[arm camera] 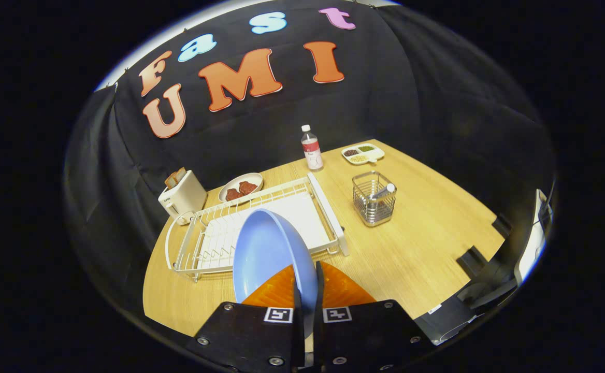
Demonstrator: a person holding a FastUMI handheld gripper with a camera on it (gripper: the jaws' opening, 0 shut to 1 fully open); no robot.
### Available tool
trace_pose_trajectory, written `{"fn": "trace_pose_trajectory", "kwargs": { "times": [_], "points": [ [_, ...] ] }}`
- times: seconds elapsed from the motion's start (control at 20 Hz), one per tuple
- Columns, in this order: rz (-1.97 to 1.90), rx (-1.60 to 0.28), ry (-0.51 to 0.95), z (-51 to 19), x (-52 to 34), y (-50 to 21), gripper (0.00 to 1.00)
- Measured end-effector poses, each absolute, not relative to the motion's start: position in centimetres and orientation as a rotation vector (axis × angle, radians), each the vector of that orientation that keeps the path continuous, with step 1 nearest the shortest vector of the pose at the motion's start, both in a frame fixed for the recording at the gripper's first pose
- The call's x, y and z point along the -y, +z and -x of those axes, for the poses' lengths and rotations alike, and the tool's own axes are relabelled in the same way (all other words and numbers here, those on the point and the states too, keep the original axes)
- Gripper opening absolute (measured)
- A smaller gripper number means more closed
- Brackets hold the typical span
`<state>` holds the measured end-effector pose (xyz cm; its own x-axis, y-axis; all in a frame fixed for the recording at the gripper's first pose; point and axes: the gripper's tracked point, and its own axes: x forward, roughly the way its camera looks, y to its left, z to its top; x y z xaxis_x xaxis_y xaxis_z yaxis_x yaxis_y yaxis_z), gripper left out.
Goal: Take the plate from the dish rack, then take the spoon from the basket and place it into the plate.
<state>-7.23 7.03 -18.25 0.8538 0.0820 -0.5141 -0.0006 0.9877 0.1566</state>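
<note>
Plate gripped on edge, held above the rack's near end.

The gripper point(306, 290) is clenched on the plate point(269, 254) rim; the spoon point(384, 191) stands in the basket point(374, 199) at one o'clock, beyond the fingers.

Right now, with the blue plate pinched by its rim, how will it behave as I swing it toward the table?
The blue plate looks rigid and smooth, so it may slip in the gripper, whose fingers clamp only its rim. Held on edge above the dish rack, it will probably pivot or sag. Likely light, perhaps plastic.
</note>
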Motion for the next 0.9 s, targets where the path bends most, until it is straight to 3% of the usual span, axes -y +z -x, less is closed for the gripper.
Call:
{"fn": "trace_pose_trajectory", "kwargs": {
  "times": [0.4, 0.9],
  "points": [
    [-0.351, -0.705, 0.117, 9.0, -8.4, -26.5, 0.07],
    [-0.474, -0.805, 0.149, 8.4, -8.9, -30.0, 0.11]
  ]
}}
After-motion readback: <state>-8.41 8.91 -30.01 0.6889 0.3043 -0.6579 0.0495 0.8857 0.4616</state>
